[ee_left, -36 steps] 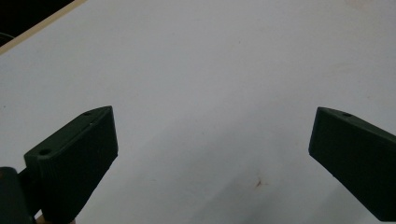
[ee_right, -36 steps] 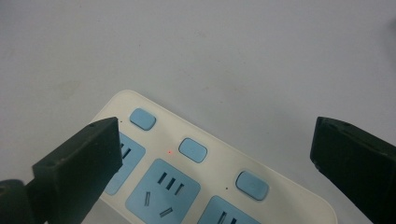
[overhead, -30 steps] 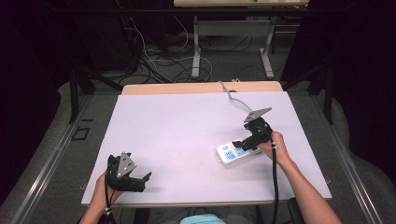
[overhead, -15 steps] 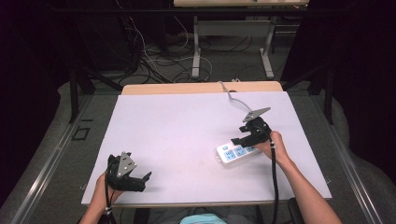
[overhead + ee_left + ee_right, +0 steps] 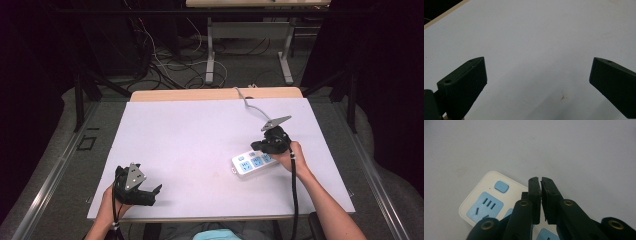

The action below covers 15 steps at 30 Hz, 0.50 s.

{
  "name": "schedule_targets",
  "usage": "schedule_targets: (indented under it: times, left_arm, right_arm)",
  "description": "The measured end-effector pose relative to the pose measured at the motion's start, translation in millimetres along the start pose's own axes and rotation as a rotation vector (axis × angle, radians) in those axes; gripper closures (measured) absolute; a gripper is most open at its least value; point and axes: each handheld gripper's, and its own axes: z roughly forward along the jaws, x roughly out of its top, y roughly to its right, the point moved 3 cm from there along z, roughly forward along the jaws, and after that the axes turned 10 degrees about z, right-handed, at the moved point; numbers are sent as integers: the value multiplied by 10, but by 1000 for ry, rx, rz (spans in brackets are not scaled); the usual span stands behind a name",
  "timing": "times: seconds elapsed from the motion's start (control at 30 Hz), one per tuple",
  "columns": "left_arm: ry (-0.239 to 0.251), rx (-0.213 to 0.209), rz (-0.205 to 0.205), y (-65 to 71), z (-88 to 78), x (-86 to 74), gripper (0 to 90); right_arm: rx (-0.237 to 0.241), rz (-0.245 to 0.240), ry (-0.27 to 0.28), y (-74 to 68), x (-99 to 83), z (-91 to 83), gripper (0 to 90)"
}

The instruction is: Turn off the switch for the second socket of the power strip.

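Right gripper (image 5: 541,180): jaws just closed, empty, above power strip (image 5: 484,202); pressing down risks skidding it. Left gripper (image 5: 537,75): jaws wide open, idle

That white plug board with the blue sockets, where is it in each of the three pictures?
High view: the power strip lies right of centre on the white table, just left of the right gripper.
Right gripper view: it sits at lower left, running under that gripper's closed jaws.
Left gripper view: it is not in this picture; open jaws over bare table.
Shared landmark: the white tabletop, seen in all three.
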Motion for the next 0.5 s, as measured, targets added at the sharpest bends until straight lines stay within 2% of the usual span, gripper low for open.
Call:
schedule_targets:
  times: [0.1, 0.2, 0.23, 0.27, 0.33, 0.37, 0.4, 0.5]
  left_arm:
    - [-10, -3, 14, -3, -2, 2, 10]
    - [-16, -4, 18, -10, 4, -3, 10]
    - [-15, -6, 17, -11, 6, -4, 11]
    - [-16, -6, 16, -11, 7, -5, 11]
    - [-16, -6, 13, -12, 7, -7, 12]
    - [-16, -7, 13, -12, 6, -7, 12]
    - [-16, -6, 13, -13, 5, -6, 12]
    - [-14, -4, 11, -11, 9, -3, 12]
  right_arm:
    - [-16, -5, -23, -20, -20, 14, 900]
    - [-13, -4, -16, -43, -12, 33, 900]
    - [-13, -20, -27, -38, -9, 37, 900]
    - [-9, -20, -17, -45, -11, 51, 900]
    - [-16, -24, -39, -63, -21, 59, 900]
    - [-19, -27, -18, -72, -24, 83, 900]
    - [-28, -33, -43, -74, -24, 81, 900]
    - [-35, -37, -48, -87, -27, 85, 900]
